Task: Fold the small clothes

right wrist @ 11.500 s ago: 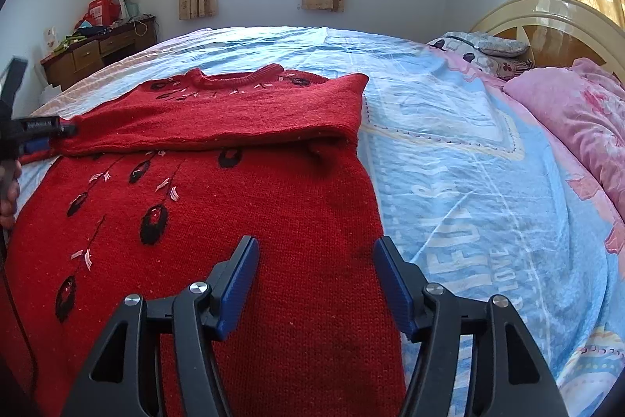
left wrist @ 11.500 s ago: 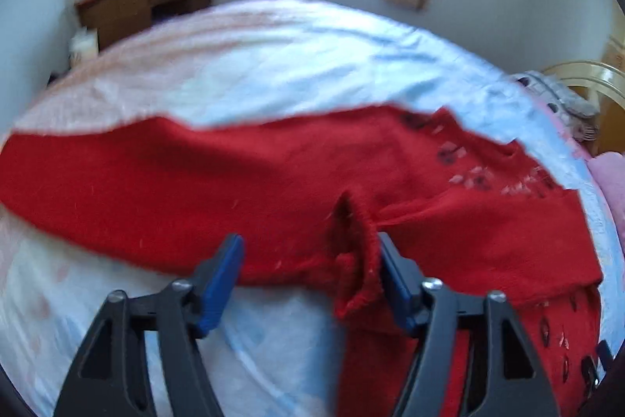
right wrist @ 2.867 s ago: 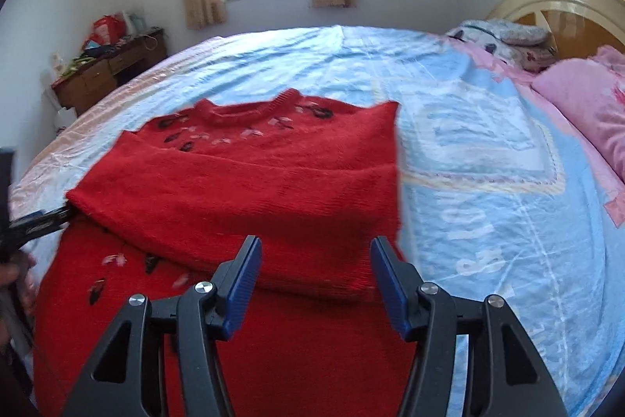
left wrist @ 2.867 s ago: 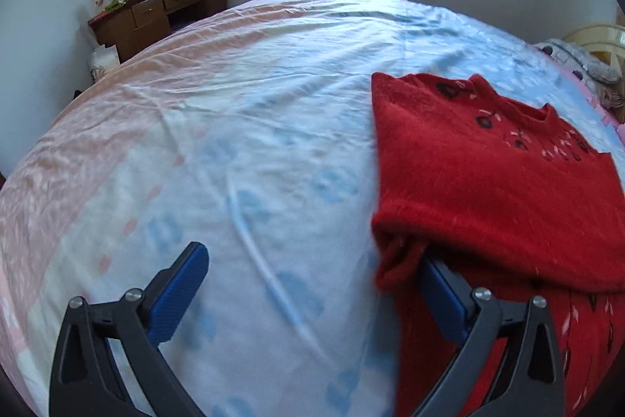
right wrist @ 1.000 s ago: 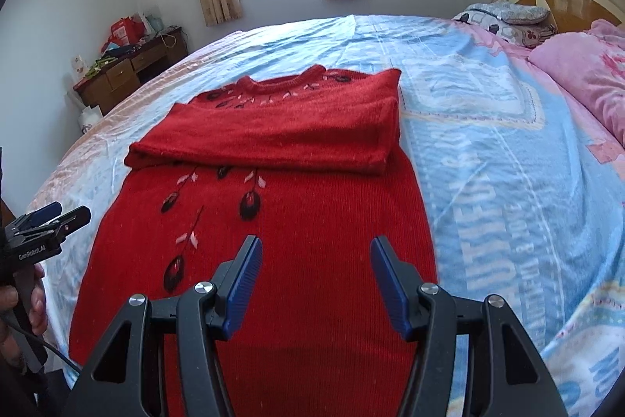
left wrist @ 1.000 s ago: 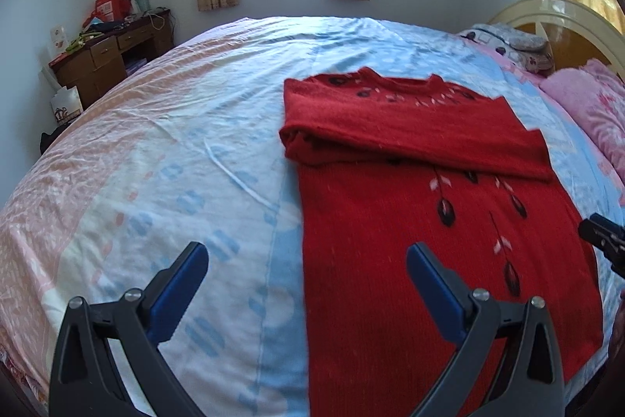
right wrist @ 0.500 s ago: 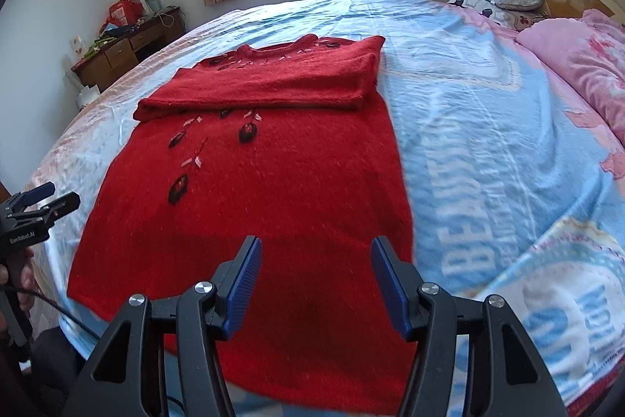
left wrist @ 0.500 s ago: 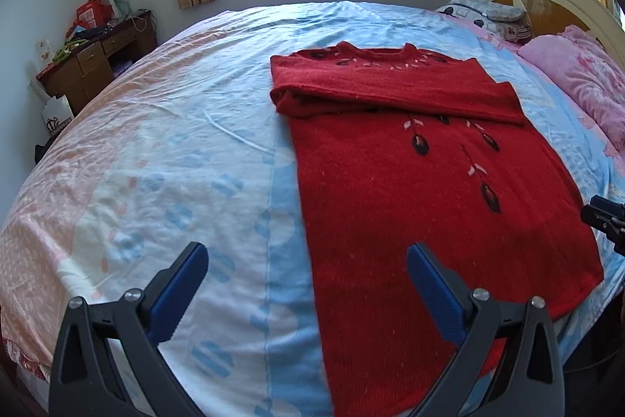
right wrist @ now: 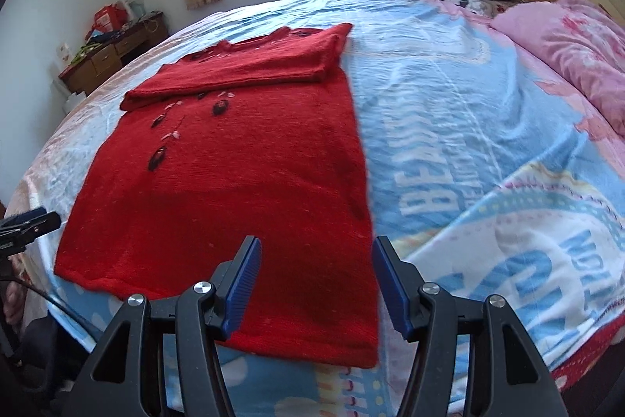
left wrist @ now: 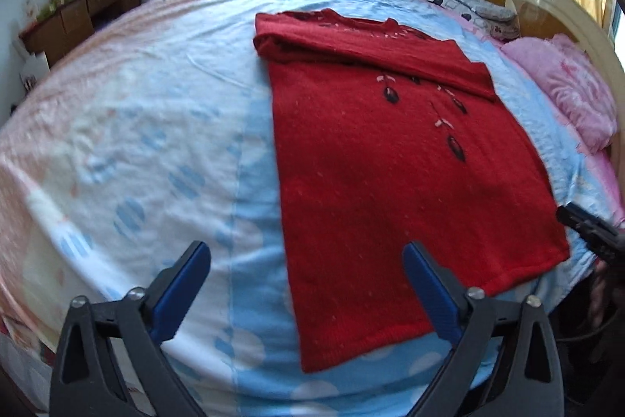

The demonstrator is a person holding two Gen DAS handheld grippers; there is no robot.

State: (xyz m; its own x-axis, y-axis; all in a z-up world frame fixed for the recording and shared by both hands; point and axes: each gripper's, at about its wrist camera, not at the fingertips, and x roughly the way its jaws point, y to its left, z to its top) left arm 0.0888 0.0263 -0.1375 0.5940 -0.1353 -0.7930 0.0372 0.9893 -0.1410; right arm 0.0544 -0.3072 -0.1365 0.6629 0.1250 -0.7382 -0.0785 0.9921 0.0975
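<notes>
Red knit sweater with dark leaf motifs (left wrist: pixel 375 159) lies flat on the blue-and-pink patterned bedsheet (left wrist: pixel 156 127), sleeves folded across the chest near the collar, hem toward the near bed edge. Left gripper (left wrist: pixel 306 274) hovers over the hem's left corner, blue jaws wide apart and just been narrowing a little, nothing pinched. Right gripper (right wrist: pixel 314 274) hovers over the hem's right corner, jaws partly apart, not touching cloth. Pink pillow (right wrist: pixel 574 45) at right.
</notes>
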